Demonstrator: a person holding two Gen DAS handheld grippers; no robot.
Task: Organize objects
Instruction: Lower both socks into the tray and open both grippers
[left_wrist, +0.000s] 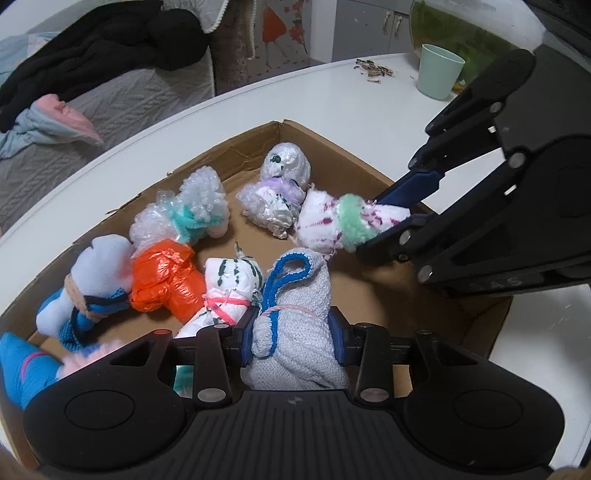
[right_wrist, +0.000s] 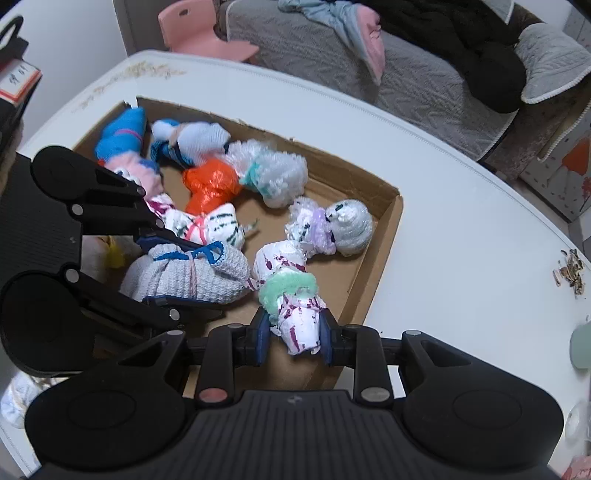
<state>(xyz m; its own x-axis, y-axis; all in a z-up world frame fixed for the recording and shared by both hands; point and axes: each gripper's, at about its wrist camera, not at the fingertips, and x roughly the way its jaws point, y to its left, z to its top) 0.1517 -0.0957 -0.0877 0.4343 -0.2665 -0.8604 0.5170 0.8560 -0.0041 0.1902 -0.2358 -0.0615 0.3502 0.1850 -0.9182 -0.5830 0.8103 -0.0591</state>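
**Both bundles gripped inside the cardboard box**

The left gripper (left_wrist: 291, 332) jaws clamp the grey knitted bundle (left_wrist: 295, 295); the right gripper (right_wrist: 293, 330) jaws clamp the magenta-streaked bundle (right_wrist: 291, 295). Both lie in the cardboard box (left_wrist: 332, 147), long axes running forward from their jaws, side by side and almost touching.

A brown cardboard box (left_wrist: 373, 173) is showing an orange plastic bundle (left_wrist: 166, 280) at nine o'clock, a grey knitted bundle (left_wrist: 299, 325) trimmed blue at six, a white magenta-streaked bundle (left_wrist: 325, 221) banded mint-green at two.
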